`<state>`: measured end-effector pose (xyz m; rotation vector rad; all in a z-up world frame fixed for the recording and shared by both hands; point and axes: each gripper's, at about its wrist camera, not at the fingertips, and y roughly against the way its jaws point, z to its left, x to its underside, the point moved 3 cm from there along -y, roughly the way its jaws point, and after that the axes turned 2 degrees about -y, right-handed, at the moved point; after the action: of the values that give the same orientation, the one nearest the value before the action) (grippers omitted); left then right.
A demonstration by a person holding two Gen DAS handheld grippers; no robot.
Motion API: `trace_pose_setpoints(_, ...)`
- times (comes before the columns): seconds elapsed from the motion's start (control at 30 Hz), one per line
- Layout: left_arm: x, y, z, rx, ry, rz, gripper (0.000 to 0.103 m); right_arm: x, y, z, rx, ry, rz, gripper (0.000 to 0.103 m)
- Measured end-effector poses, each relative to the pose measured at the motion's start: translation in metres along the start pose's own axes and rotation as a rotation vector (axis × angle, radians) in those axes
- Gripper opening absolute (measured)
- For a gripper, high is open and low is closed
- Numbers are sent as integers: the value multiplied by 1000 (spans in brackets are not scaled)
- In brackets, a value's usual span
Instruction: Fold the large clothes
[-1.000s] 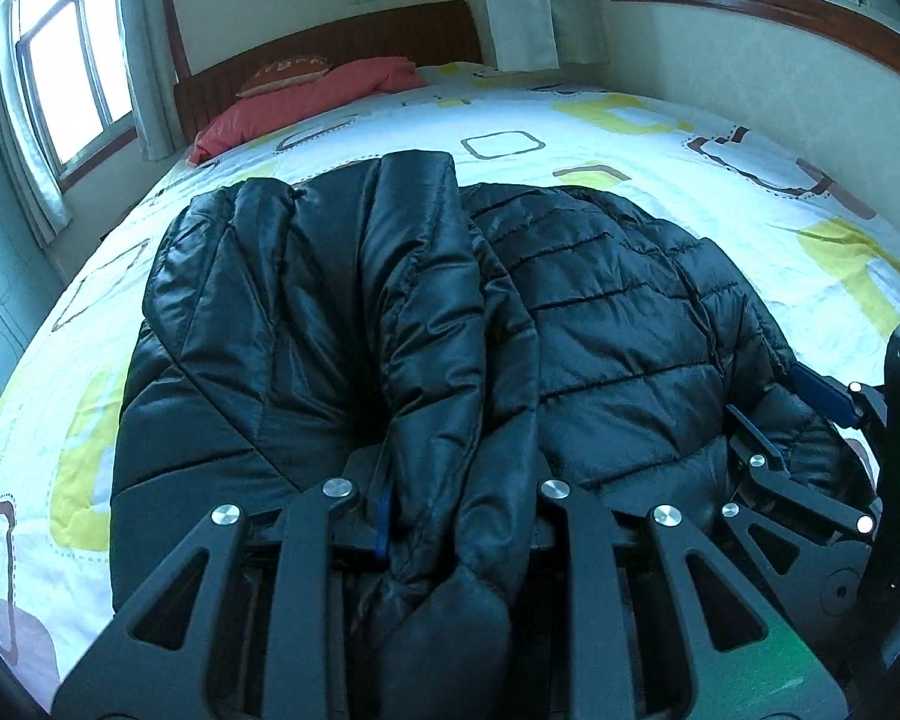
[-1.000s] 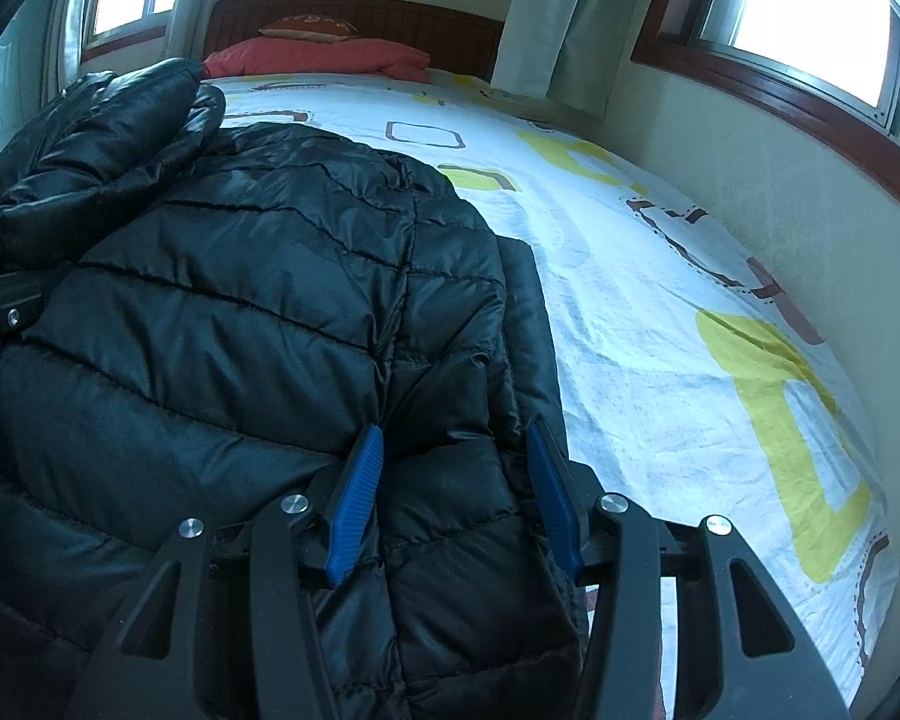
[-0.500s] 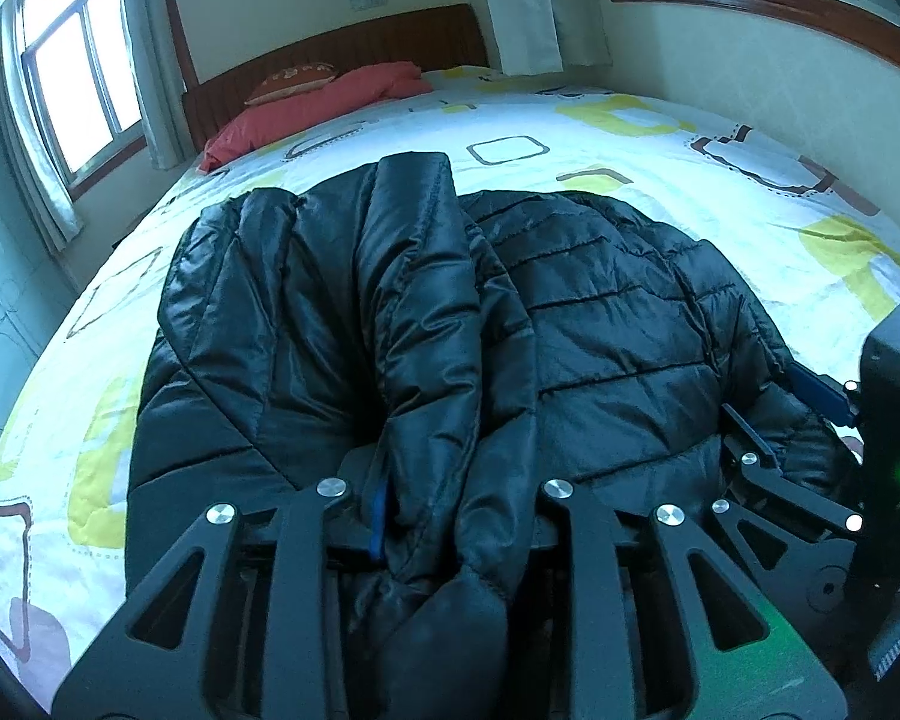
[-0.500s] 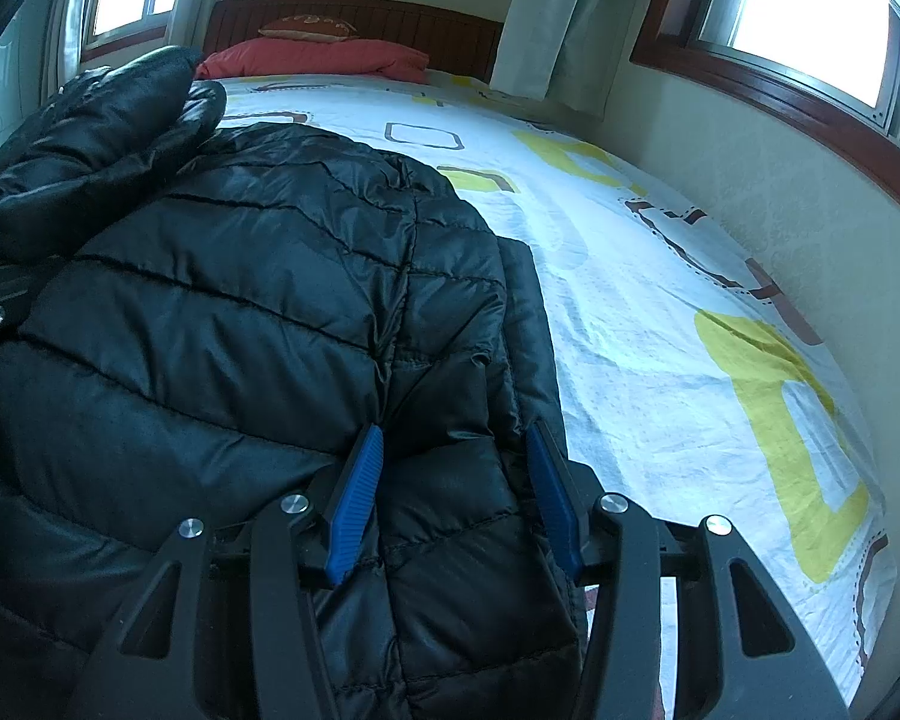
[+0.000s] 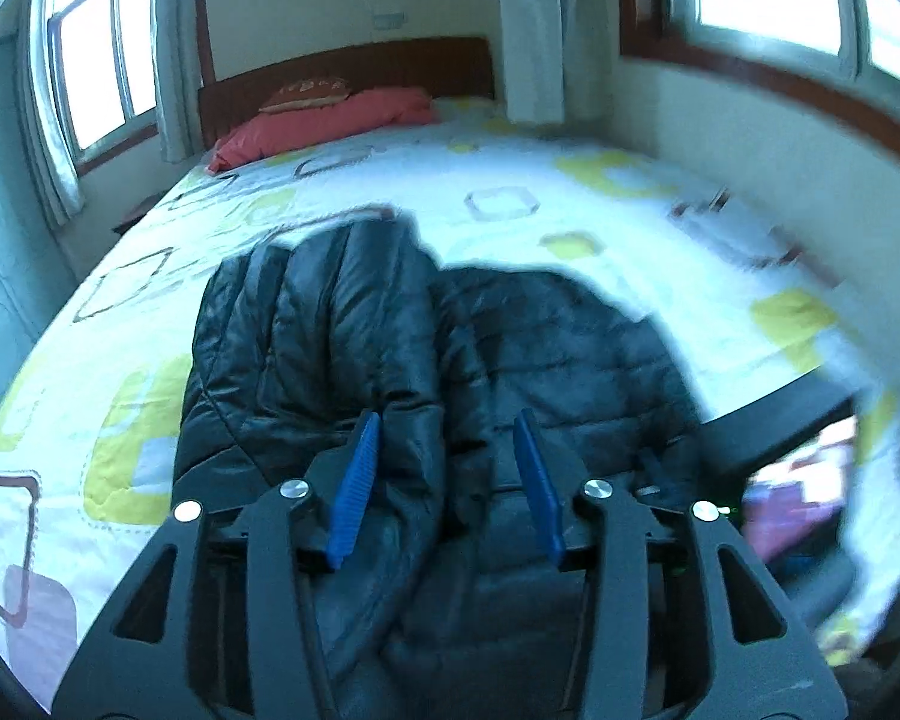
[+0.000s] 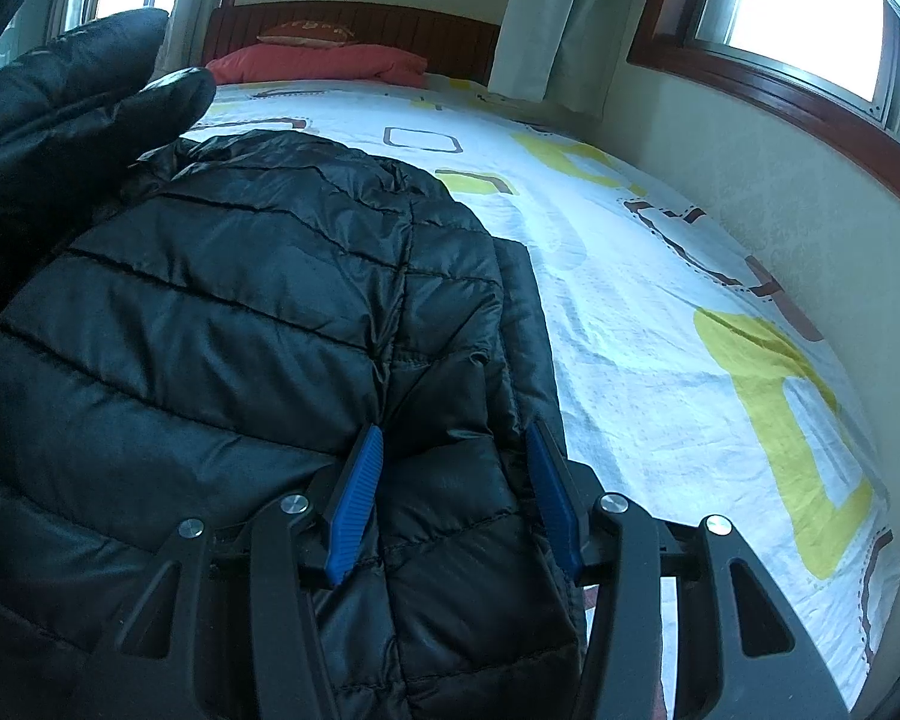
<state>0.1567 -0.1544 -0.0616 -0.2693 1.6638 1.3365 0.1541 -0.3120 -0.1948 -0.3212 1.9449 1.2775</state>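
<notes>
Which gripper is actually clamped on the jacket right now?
The right gripper: its jaws pinch the black quilted puffer jacket. The left gripper has just been opening, jaws clear of the fabric.

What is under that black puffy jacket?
The jacket lies on a bed sheet, white with yellow and brown squares, showing all around it. Whatever lies directly beneath is covered by the jacket.

place: home bedroom | evidence: bed [image 6: 660, 324] with patterned sheet, red pillow [image 6: 318, 63], wooden headboard [image 5: 354, 69], curtained windows [image 5: 99, 54]
</notes>
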Motion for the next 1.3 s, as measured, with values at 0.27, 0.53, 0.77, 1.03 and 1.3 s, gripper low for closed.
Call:
trace_pose_setpoints(0.27,0,48,113,-86,270,-149,53,-1,1,-1,4,1,-2,50)
trace_pose_setpoints(0.53,44,-39,113,114,321,96,19,-1,2,4,27,18,-3,50)
trace_pose_setpoints(0.77,56,-79,66,145,178,115,17,-1,2,7,34,21,3,50)
trace_pose_setpoints(1.03,59,-88,61,151,153,102,16,-7,7,6,49,37,23,50)
trace_pose_setpoints(1.3,64,-81,62,156,149,81,16,-23,21,-6,48,6,38,50)
